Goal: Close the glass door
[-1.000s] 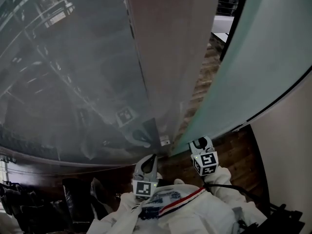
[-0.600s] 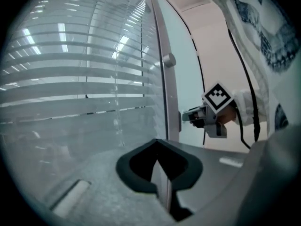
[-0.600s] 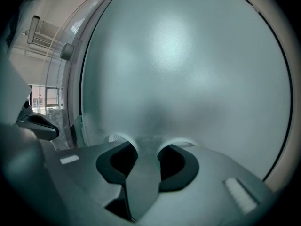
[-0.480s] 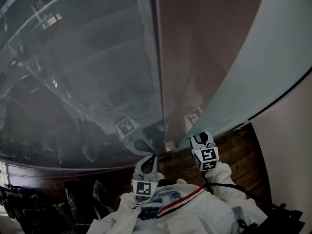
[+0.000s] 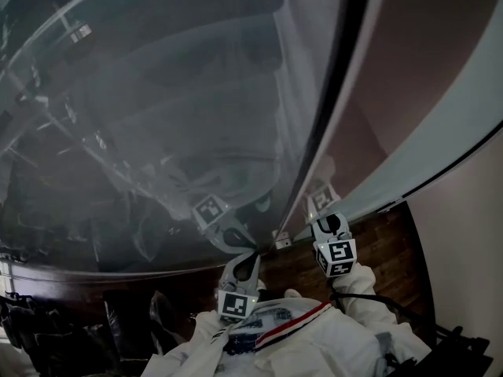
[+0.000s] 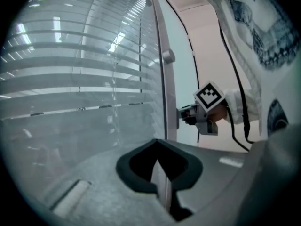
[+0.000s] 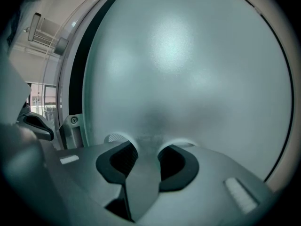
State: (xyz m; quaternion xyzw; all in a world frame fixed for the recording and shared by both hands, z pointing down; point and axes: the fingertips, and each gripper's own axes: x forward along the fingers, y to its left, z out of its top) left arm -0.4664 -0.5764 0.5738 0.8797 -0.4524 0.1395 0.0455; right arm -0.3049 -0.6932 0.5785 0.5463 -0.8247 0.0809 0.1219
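The clear glass door fills the left of the head view, and its dark edge runs down to a small metal bracket. A frosted panel stands to its right. My left gripper is shut, with its tips at the foot of the clear pane near the bracket. In the left gripper view the striped glass lies just ahead of the left gripper. My right gripper is shut, tips against the frosted panel. The right gripper sits by the door frame.
Dark wooden floor lies below the panels, and a pale wall rises at the right. Dark chairs stand at the lower left. A cable trails from the right gripper. A screwed bracket sits on the frame.
The wide gap between the clear door and the frosted panel, showing the room beyond, has narrowed to a dark line. Both grippers shifted slightly right with the glass.
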